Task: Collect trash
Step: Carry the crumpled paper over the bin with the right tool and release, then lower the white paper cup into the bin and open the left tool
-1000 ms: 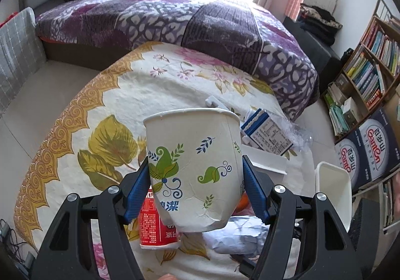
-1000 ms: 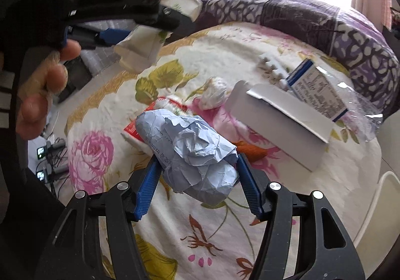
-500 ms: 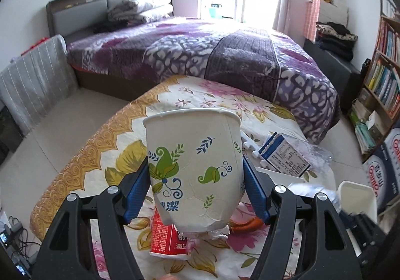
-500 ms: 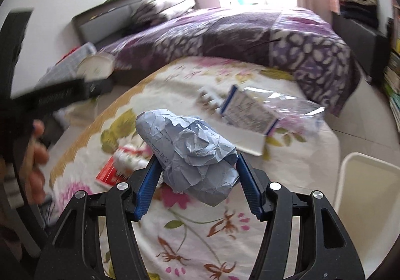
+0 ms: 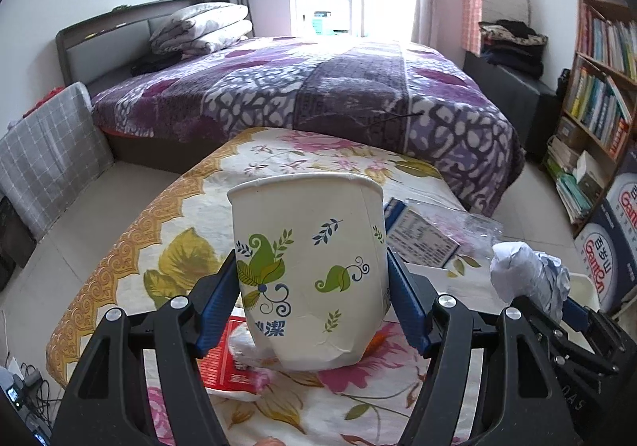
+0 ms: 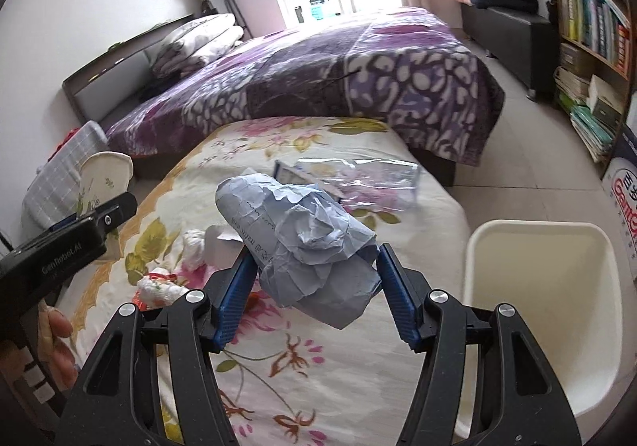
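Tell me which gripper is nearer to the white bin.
Right. The right gripper, holding crumpled paper, is just beside the white bin. The left gripper, holding a paper cup, is farther off over the table.

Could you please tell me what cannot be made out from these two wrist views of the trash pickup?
- Paper cup: its inside is unseen in the left wrist view, since only the outer wall faces the camera.
- White bin: its floor is cut off by the right wrist view's edge.
- Red wrapper: mostly hidden behind the cup and left claw; print unreadable.
- Crumpled paper: its print is too small.
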Demonstrator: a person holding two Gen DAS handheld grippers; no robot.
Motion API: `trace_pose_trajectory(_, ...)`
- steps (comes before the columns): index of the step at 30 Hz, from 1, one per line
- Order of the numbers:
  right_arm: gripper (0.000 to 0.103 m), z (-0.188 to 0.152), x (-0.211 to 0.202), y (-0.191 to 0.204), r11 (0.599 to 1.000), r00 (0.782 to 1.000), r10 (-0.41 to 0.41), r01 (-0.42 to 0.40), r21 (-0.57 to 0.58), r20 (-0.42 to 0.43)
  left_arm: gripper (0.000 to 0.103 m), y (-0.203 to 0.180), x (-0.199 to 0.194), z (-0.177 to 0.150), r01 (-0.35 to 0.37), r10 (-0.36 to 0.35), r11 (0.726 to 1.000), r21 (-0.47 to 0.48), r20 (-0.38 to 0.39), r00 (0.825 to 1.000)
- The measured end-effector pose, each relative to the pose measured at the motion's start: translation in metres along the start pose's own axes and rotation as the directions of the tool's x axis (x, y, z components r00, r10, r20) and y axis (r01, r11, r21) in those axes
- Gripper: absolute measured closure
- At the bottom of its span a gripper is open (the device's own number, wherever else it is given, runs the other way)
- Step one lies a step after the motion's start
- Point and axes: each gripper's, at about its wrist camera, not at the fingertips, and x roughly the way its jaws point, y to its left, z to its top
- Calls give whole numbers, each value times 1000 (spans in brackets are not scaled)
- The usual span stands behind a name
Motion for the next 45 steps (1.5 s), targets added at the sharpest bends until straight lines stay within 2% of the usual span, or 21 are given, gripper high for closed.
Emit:
trace_pose_trajectory(25,44,-4,-37,-81,982,990,-143,142,123,-1,34,-104,-2,-12,115,-111,983,144,-34,993)
trace_pose_trajectory(33,44,-11,-50,-119,959,977,-212,215,187,-34,34,-134,-4,-18,152,-146,971,187,-47,988)
trace_pose_trajectory(40,42,-22,-58,-159,913,955,-279,297,281,-103,34,-162,-3,-25,205,-190,952,227,-85,978)
trace_pose_trajectory(45,20,-28,-76,-180,875,934,-342,355,330,-97,33,-183,-5,-32,254,-231,932,260,-117,966)
